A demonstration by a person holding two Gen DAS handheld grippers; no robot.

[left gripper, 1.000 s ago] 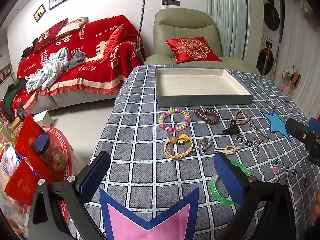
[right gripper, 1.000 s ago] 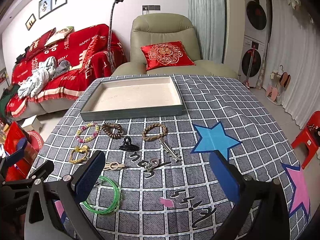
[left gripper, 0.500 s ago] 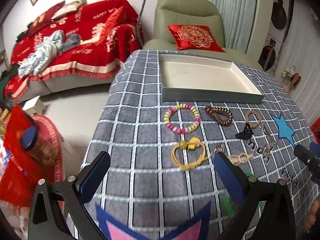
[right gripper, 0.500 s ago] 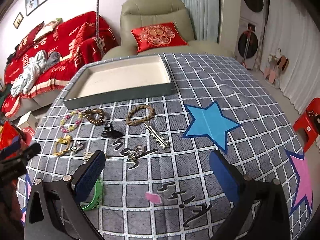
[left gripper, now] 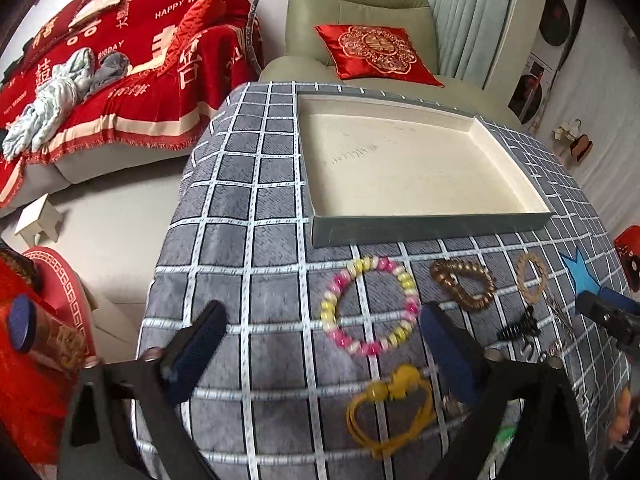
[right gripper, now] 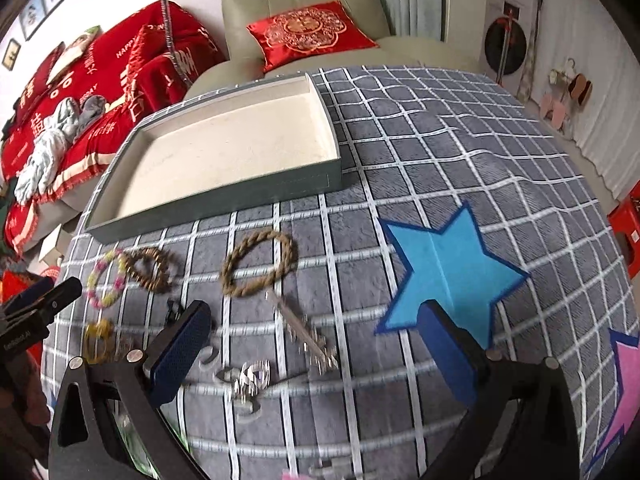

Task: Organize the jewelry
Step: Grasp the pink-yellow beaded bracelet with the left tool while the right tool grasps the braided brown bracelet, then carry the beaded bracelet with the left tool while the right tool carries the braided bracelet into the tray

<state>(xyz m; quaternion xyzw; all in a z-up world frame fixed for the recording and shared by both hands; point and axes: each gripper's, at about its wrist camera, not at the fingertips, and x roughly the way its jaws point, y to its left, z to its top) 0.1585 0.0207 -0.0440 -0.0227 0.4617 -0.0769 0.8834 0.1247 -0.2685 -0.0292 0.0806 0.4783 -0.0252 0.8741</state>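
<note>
Your left gripper (left gripper: 320,344) has two black angular arms, each ending in a flat dark blue pad with a fine dotted texture, and small round silver screws (left gripper: 493,354) sit at the joints behind the pads. Your right gripper (right gripper: 316,344) is built the same way, with black arms that have triangular cut-outs, blue textured fingers (right gripper: 182,350) and silver screw heads (right gripper: 134,356). In the right wrist view, the black body of your other gripper carries small white lettering (right gripper: 17,340), too small to read.
</note>
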